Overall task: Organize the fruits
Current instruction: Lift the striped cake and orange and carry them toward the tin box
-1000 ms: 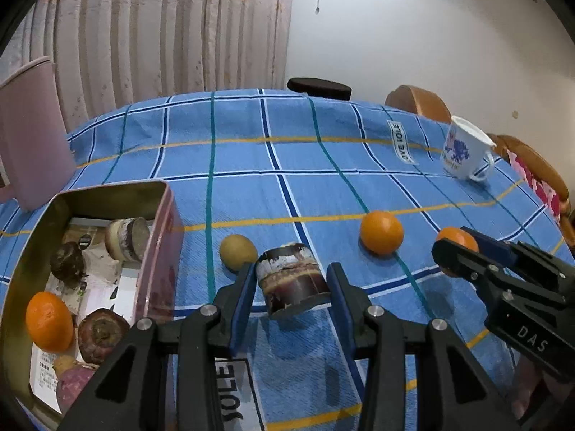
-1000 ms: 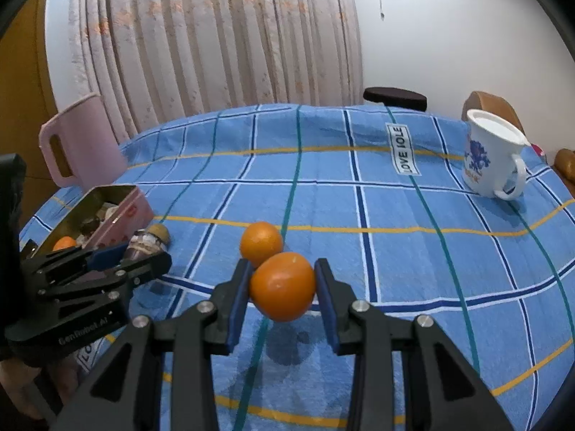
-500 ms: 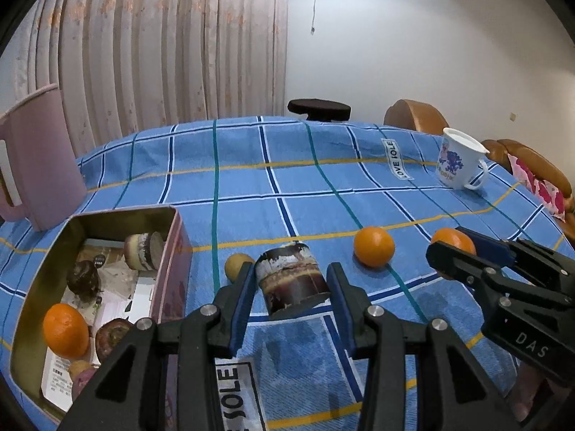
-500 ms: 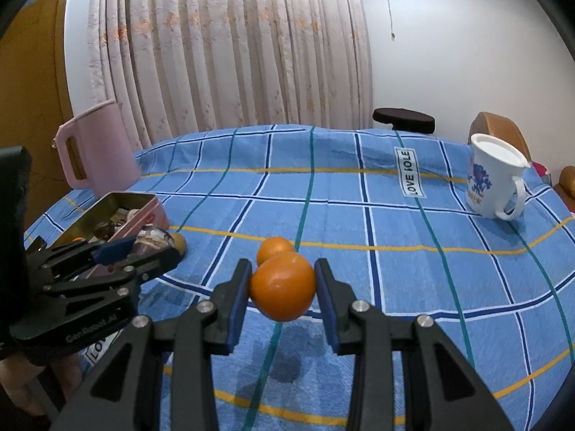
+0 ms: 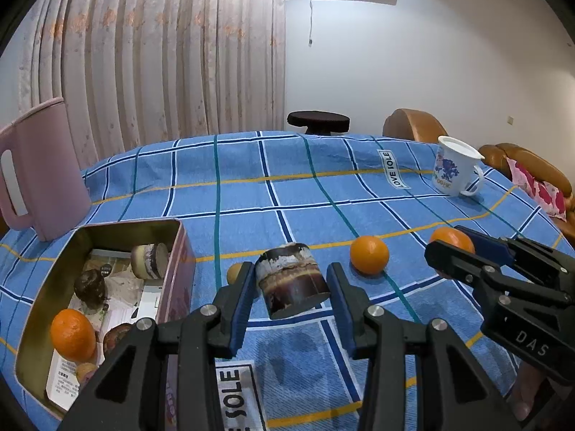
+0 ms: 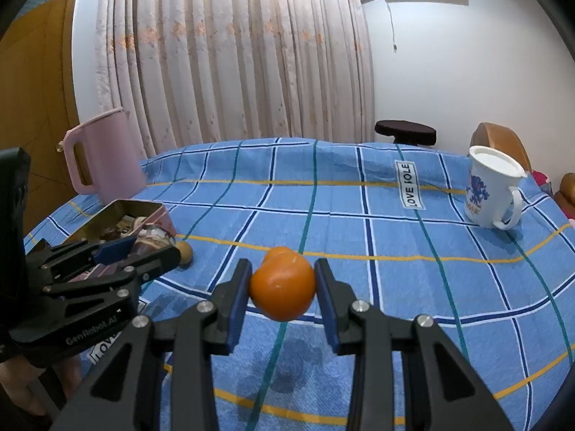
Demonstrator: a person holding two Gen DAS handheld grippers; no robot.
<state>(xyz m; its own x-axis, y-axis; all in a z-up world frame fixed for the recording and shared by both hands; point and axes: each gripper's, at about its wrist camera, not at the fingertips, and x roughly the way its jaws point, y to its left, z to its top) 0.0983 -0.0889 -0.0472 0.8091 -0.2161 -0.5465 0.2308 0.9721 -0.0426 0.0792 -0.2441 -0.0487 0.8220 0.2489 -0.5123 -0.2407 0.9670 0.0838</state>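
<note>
Your left gripper (image 5: 291, 289): clamped on brown-glazed jar (image 5: 291, 280), tin (image 5: 181, 248) at its left.
Your right gripper (image 6: 282, 287): clamped on orange (image 6: 282, 289).

Checked tablecloth (image 5: 287, 194); tin (image 5: 179, 251), orange (image 5: 369, 259), mug (image 5: 453, 171), jug (image 5: 43, 176)

Both claws now higher above bench than a second ago. Left claw (image 5: 291, 283) lifts brown-banded cylinder (image 5: 291, 284) further off cloth; small yellow fruit (image 5: 235, 273) now partly hidden behind its finger. Right claw (image 6: 282, 283) raises orange (image 6: 282, 287); second orange (image 6: 276, 251) behind it now nearly covered.
</note>
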